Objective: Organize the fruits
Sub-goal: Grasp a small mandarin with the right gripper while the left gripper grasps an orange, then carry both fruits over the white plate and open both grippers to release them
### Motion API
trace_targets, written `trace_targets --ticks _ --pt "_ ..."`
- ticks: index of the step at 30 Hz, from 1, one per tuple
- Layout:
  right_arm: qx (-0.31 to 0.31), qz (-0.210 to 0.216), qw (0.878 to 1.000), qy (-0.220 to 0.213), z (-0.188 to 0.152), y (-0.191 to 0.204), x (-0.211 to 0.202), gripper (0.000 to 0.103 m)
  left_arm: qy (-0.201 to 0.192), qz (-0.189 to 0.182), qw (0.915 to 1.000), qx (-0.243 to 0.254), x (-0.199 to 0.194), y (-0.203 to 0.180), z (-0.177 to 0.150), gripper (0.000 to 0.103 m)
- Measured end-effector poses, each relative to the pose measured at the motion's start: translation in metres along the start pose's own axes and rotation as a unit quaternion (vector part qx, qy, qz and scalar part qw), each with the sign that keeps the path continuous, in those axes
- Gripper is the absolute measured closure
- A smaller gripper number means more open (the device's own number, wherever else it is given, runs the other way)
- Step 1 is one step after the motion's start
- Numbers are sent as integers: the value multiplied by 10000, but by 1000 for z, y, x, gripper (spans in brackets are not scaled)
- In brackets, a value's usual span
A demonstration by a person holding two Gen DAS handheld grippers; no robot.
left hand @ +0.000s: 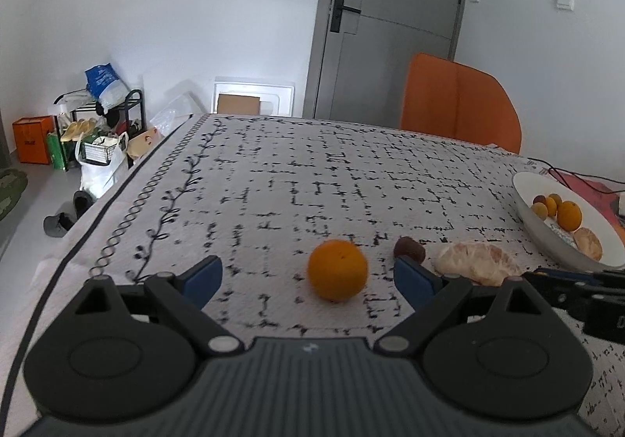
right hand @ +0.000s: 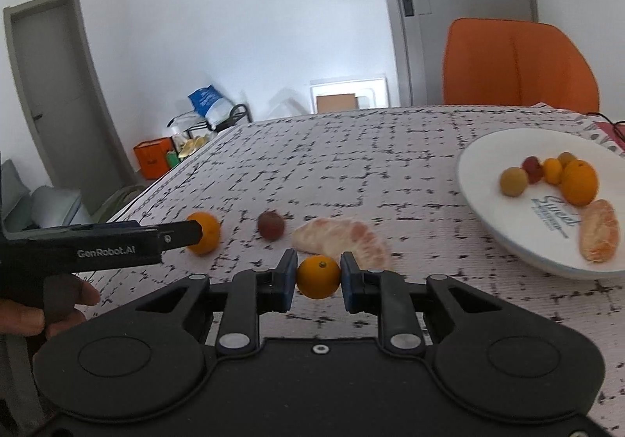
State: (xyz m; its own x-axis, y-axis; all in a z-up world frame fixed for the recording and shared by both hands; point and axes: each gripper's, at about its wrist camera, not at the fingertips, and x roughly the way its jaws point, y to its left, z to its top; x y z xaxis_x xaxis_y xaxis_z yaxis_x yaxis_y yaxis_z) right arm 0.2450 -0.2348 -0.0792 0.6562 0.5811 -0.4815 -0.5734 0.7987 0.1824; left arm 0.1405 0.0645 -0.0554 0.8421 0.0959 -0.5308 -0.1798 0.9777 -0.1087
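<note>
An orange lies on the patterned tablecloth between the wide-open blue fingers of my left gripper, nearer the right finger and touched by neither. Past it lie a small dark-red fruit and a peeled citrus half. My right gripper is shut on a small orange, held above the cloth. In the right wrist view the left gripper's finger reaches the table orange, with the dark-red fruit and peeled half beside it. A white plate at right holds several fruits.
An orange chair stands behind the table's far edge by a grey door. Red cables and papers lie behind the plate. Bags and a shoe rack sit on the floor to the left. A person's hand holds the left gripper.
</note>
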Motion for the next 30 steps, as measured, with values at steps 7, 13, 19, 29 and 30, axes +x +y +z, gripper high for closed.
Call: trace_targets --ticks 7,13,19,29,30 --pt "147 -172 9996 -144 2 -20 -11 81 100 197 9994 262 19 -19 2 19" --pt "337 -326 9984 -306 3 -41 -24 81 342 299 9989 104 30 -21 3 67" --pt "512 -457 9966 -449 3 -62 -33 81 203 81 9997 142 22 -36 8 67" --pt "714 -648 9930 -679 3 -88 -47 81 93 -248 9987 431 18 -74 16 67" --pt "728 -678 9926 -696 3 -91 -49 81 81 -289 9985 457 18 -78 17 67"
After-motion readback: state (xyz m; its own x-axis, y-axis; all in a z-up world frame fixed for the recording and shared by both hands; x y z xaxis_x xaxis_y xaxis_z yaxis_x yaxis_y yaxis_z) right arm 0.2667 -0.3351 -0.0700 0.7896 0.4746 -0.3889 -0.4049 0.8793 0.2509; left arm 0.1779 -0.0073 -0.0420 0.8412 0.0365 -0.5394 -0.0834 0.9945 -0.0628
